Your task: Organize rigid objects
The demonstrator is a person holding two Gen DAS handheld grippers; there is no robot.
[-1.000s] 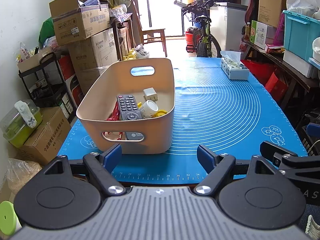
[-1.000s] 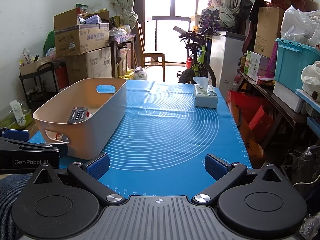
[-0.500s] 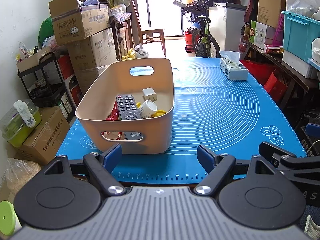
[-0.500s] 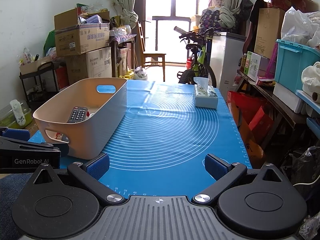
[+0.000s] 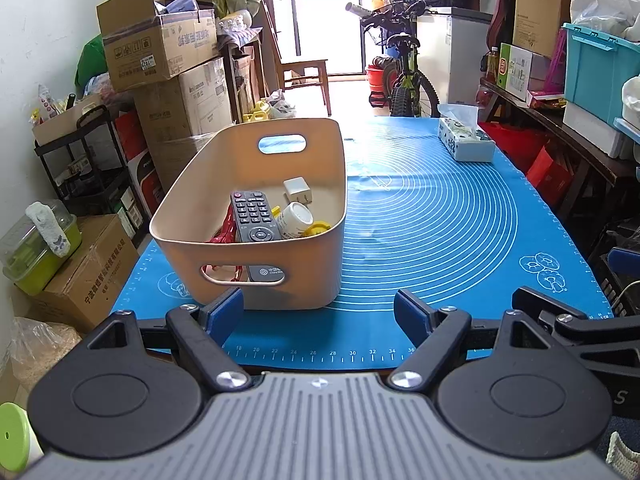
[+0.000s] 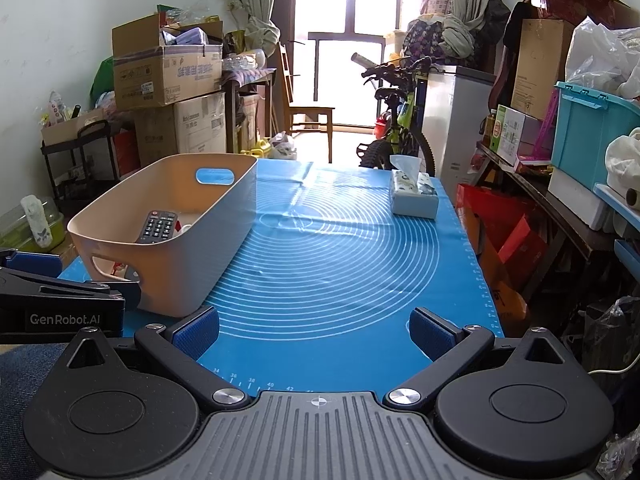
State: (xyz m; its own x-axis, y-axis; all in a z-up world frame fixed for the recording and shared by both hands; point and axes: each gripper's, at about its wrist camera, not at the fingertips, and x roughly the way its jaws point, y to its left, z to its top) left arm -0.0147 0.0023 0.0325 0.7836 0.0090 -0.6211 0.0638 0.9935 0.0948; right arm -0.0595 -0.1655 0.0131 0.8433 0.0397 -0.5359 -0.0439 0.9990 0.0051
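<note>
Both tongs hang spread wide and empty at the near edge of the table: the left gripper (image 5: 318, 312) sits just short of the bin (image 5: 256, 216), while the right gripper (image 6: 316, 334) faces bare mat (image 6: 340, 264).

Going by what lies where, the sorting looks all but done. Inside the bin, from left to right, are something red (image 5: 223, 232) (too hidden to name), a remote (image 5: 254, 216) leaning on the near wall, a white bottle (image 5: 294, 220) on its side, a yellow piece (image 5: 316, 229) beside it, and a small white plug (image 5: 296, 190) further back. Outside the bin, nothing loose shows on the mat except a tissue box (image 5: 464, 144) at the far right corner; whether that counts as part of the job cannot be told. If it does not, little seems left beyond drawing the grippers away.

A blue mat printed with pale rings and an edge ruler covers the table. Around it the room is packed: at left a rack (image 5: 80, 160) and stacked cartons (image 5: 160, 52), in the middle a chair (image 5: 304, 76) before a bright glass door, then a bicycle (image 5: 400, 76) and a white cabinet (image 5: 460, 56), and at right a shelf holding a teal crate (image 5: 600, 72).
</note>
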